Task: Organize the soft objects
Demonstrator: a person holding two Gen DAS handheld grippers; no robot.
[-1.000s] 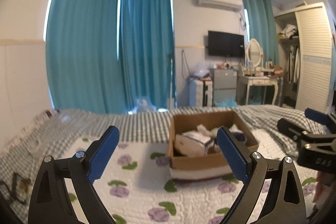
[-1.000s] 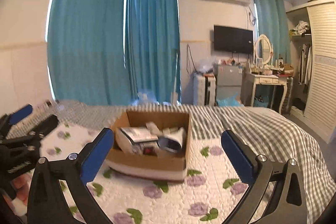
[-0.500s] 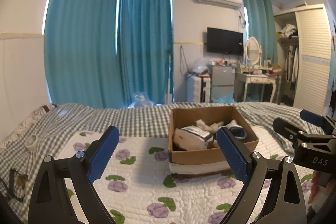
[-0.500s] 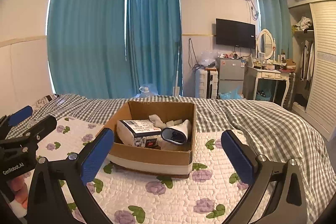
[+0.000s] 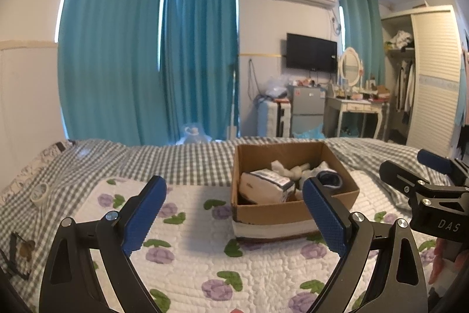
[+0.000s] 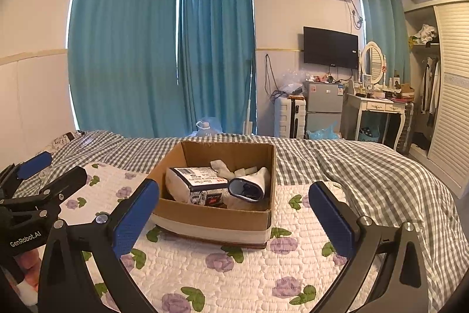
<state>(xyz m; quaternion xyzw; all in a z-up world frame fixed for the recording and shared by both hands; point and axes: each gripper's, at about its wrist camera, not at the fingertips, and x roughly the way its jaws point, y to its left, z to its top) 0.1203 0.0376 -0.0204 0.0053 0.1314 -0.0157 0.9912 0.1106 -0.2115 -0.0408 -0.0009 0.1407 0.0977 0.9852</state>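
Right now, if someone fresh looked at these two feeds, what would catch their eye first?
Probably the open cardboard box in the middle of the floral quilt, holding a white printed package, a blue-cuffed sock and white cloth pieces. Next, the teal curtains filling the far wall. Left gripper and right gripper hover open and empty before the box.

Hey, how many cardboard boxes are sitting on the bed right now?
1. The cardboard box sits on the floral quilt mid-bed, ahead of both open tongs, with soft items inside. Bed areas outside the views could hide others.
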